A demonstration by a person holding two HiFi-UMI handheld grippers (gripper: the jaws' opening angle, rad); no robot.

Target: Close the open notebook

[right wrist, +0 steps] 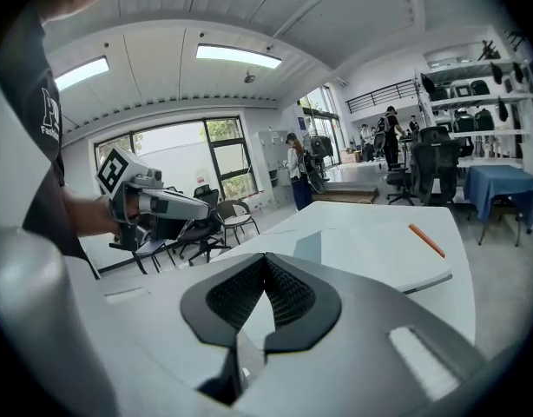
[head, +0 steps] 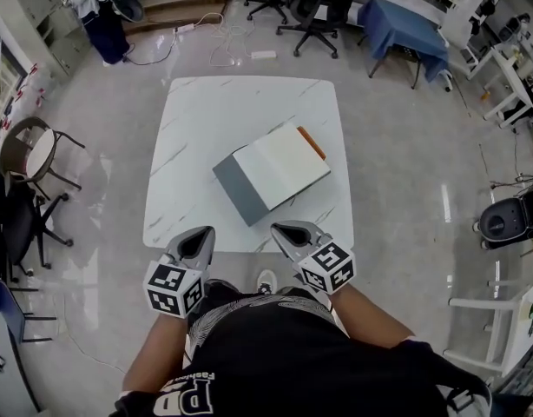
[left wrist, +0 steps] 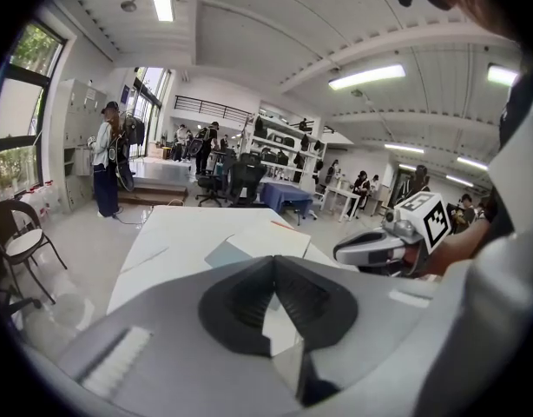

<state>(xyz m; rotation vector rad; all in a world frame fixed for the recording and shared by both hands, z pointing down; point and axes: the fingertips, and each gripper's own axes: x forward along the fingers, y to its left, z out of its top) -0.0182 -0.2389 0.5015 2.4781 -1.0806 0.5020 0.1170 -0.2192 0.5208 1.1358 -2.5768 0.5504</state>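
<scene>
- White pages face up: the notebook lies open on the counter, with an orange pen at its far edge.
- On the notebook's near side, my left gripper and right gripper hover with fingers together, empty.

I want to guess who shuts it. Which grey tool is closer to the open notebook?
The right grey two-jaw tool: its tip sits just short of the open white-paged, grey-covered notebook's near edge; the left tool is farther off.

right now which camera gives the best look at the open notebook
The head view: the open notebook shows whole from above, grey cover and white pages, on the white table. The left and right gripper views catch it only low and foreshortened, at a shallow angle.
</scene>
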